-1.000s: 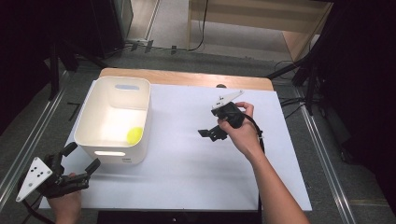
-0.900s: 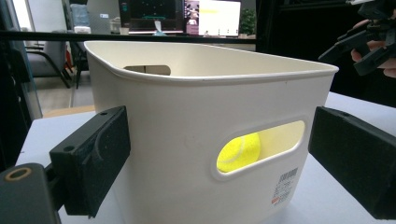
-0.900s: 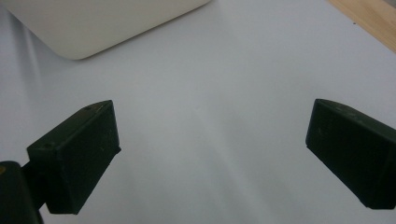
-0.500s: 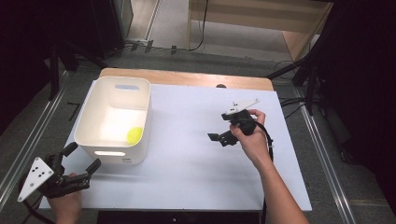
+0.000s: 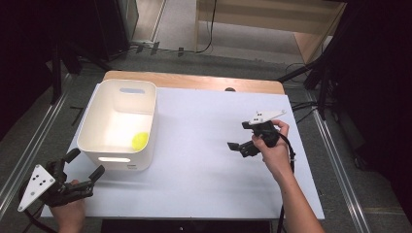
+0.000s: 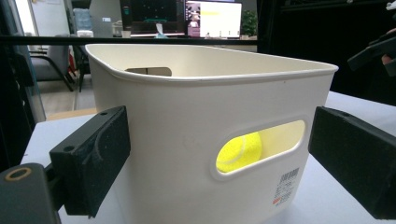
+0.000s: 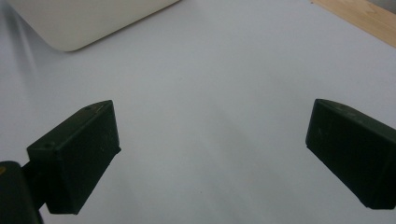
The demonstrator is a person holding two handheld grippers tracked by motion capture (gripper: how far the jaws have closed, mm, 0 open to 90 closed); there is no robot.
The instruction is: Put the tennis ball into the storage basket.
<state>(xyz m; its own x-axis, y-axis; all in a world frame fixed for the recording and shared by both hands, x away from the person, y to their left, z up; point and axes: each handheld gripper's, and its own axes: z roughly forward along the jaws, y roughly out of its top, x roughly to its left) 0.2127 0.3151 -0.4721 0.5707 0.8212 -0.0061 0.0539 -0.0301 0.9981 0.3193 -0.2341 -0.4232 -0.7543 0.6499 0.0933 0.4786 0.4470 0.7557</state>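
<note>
— White plastic bin (image 5: 92,141) sits at the table's near left, just past the left tongs (image 5: 85,167), which gape wide; a yellow tennis ball (image 5: 140,141) lies inside.

— Step?

— Looks like the ball is delivered. Right tongs (image 5: 241,147) hover wide and empty over the pale table (image 5: 194,165); next probably calls for withdrawing. Farther off: wooden edge, grey floor, cables.

The bin (image 5: 119,127) stood on the left part of the desk (image 5: 194,170), with the ball (image 5: 140,141) inside it near its front right corner. The left tongs (image 5: 83,164) were just before the bin's front wall, at the desk's front left corner. The right tongs (image 5: 241,145) were over the right part of the desk, well apart from the bin.
</note>
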